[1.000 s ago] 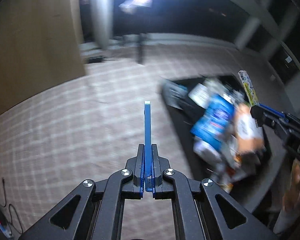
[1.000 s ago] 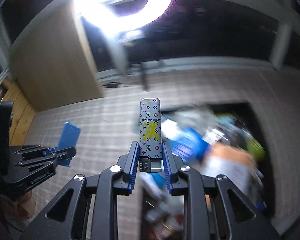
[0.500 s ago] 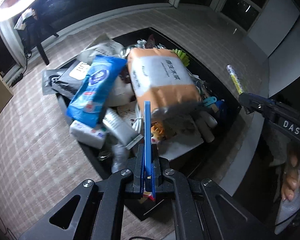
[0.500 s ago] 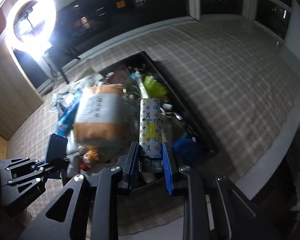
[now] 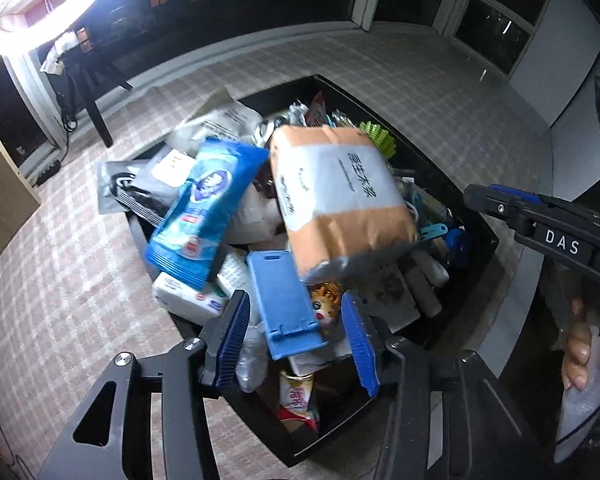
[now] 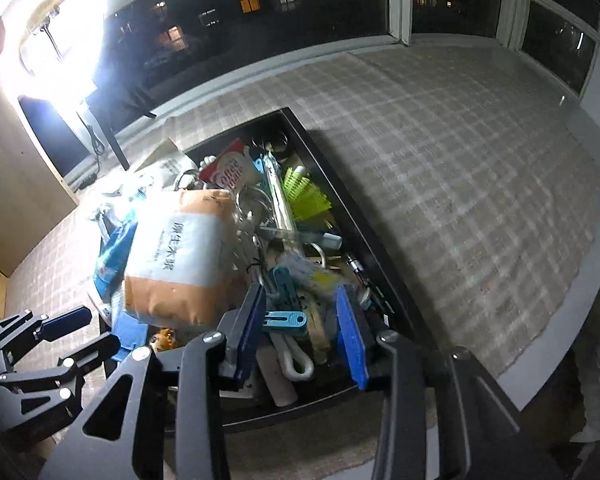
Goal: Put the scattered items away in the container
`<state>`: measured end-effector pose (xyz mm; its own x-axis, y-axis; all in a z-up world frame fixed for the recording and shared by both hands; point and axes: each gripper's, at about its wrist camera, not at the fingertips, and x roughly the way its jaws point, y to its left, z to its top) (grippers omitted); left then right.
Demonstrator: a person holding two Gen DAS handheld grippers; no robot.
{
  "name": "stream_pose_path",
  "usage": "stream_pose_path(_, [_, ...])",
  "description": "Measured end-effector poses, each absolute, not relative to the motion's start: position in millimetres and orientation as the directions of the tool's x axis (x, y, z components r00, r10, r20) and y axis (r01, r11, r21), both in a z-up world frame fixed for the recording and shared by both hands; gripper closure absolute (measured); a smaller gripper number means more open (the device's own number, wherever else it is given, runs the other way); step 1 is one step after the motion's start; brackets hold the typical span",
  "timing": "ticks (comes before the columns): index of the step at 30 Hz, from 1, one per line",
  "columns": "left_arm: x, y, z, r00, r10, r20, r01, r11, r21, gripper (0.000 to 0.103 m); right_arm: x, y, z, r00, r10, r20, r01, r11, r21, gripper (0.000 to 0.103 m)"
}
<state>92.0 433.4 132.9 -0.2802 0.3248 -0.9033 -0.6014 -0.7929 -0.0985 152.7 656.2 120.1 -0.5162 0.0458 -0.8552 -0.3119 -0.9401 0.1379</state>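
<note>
Between the spread blue pads of my left claw lies one blue stand, free, atop the heaped black container. My right claw gapes empty. Beyond: one orange tissue pack, one blue wipes pouch.

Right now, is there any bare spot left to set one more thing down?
Hardly inside: the black bin is heaped, the orange tissue pack and blue wipes on top. A small dark gap shows at its near corner. The checked cloth right of it is bare.
</note>
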Motion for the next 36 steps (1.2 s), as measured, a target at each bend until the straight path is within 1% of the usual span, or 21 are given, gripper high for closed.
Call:
stream_pose_path(4, [93,419,140,-0.289,0.331,-0.898,-0.585,-0.804,-0.108,0.057,160,648,129,-0.533,0.051,-0.844,-0.298,-0.945,0.131,0.066])
stream_pose_path(13, [92,379,151,-0.336,0.303,-0.892,-0.511,-0.854,-0.098,0.057,167,620,145,-0.565,0.026,-0.824,-0.255,-0.956,0.145,0.065])
stream_pose_path(18, [99,343,161,-0.397,0.269,-0.878,-0.45,-0.89,-0.069,0.052,168,584,153,-0.584,-0.008,-0.811,-0.196,-0.969,0.151,0.064])
stream_pose_path(21, [103,321,163,-0.431,0.242,-0.87,-0.407,-0.912,-0.052,0.05,167,559,154,-0.593,-0.034,-0.804,-0.153,-0.976,0.154,0.057])
stream_pose_path(25, [108,291,163,-0.449,0.217,-0.867,-0.347,-0.936,-0.054,0.05,167,524,153,-0.604,-0.042,-0.796,-0.103,-0.986,0.13,0.057])
stream_pose_path(28, [112,269,163,-0.472,0.191,-0.861,-0.301,-0.952,-0.046,0.047,165,497,150,-0.601,-0.081,-0.795,-0.051,-0.989,0.139,0.057])
stream_pose_path(30, [114,254,161,-0.479,0.177,-0.86,-0.267,-0.962,-0.05,0.043,163,475,148,-0.601,-0.101,-0.793,-0.01,-0.991,0.134,0.056])
stream_pose_path(36, [117,206,153,-0.485,0.113,-0.867,-0.147,-0.988,-0.046,0.042,154,420,138,-0.589,-0.175,-0.789,0.086,-0.984,0.154,0.056])
